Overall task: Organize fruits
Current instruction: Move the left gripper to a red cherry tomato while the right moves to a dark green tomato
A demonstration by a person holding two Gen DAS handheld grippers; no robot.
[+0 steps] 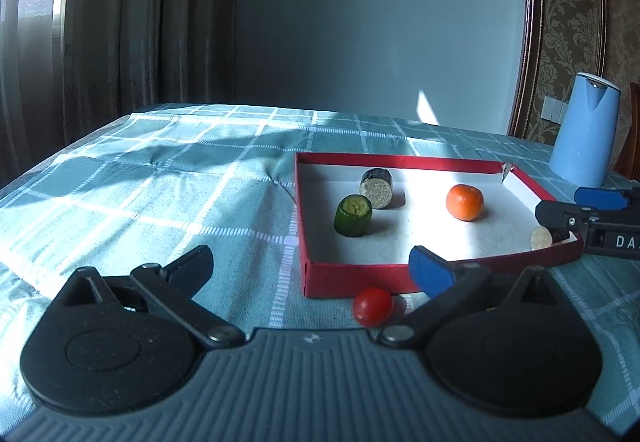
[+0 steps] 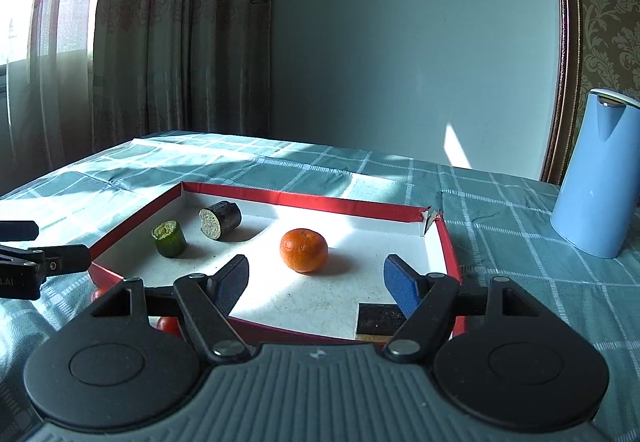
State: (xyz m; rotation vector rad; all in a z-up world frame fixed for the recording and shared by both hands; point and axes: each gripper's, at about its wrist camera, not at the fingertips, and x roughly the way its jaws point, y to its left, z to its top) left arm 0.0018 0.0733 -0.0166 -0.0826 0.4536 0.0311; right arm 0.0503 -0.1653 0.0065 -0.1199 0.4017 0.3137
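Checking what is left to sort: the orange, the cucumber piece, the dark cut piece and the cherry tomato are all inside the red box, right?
Not quite. The cherry tomato lies outside the red box, on the tablecloth against its near wall, as the left wrist view shows. The orange, cucumber piece and dark cut piece are inside.

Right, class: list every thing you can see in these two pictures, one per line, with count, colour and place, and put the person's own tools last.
Box: one, red outside, white inside, on the tablecloth.
Orange: one, orange, inside the box, mid-floor.
Cucumber piece: one, green, inside the box, left part.
Dark piece: one, black skin, pale cut face, inside the box beside the cucumber piece.
Pale slice: one, beige, inside the box by the right wall.
Tomato: one clearly seen, red, outside the box at its near wall.
Kettle: one, light blue, far right on the table.
Tablecloth: one, teal with white checks.
Curtains: brown, patterned, at the left.
Left gripper: fingers open, near the tomato.
Right gripper: fingers open, over the box.
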